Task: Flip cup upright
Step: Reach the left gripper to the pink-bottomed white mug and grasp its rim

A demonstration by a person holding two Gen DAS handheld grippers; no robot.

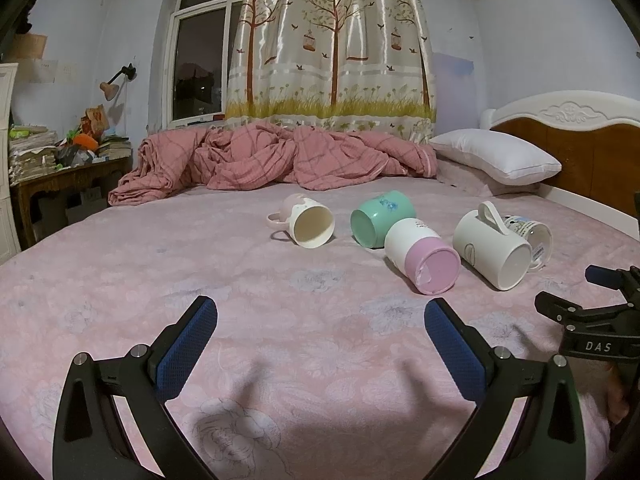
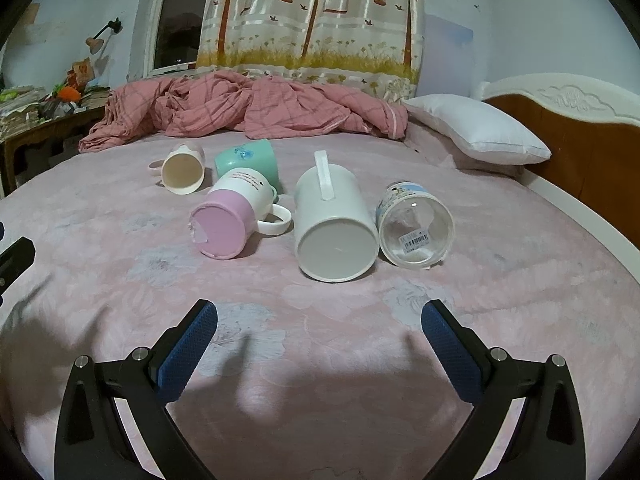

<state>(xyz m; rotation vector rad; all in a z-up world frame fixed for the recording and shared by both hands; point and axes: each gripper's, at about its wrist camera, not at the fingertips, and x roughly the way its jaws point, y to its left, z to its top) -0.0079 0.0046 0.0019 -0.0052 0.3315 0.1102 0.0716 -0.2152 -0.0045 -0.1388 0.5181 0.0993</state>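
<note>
A: How many cups are counted on the bedsheet (image 2: pixel 120 280)?

B: Five, all laid on their sides in a loose row, seen in both wrist views. A pink-handled cream mug (image 1: pixel 306 222) (image 2: pixel 182 172) is seen with its open mouth turned toward the cameras. A teal mug (image 1: pixel 380 216) (image 2: pixel 250 160) lies just behind a white mug with a pink base (image 1: pixel 424 256) (image 2: pixel 232 216); whether those two touch cannot be told. A plain white mug (image 1: pixel 494 248) (image 2: pixel 332 224) is laid with its handle uppermost, and a clear glass cup (image 1: pixel 534 240) (image 2: pixel 414 226) with a printed band and a barcode sticker on its bottom is pressed against it.

A: Which way are they pointed?

B: In the right wrist view the white mug's long axis is run from 6 to 12 o'clock, its flat base facing the camera. The pink-based mug is angled, base toward 7 o'clock, handle toward 3.

A: And the claws?

B: The left gripper (image 1: pixel 320 322) is held wide apart over bare sheet, nothing between its blue pads. The right gripper (image 2: pixel 320 324) (image 1: pixel 592 300) is likewise spread wide and empty, with the white mug at 12 o'clock.

A: Beyond the cups?

B: One crumpled pink quilt (image 1: pixel 260 160) and one white pillow (image 1: pixel 496 154) are seen at the far side.
</note>
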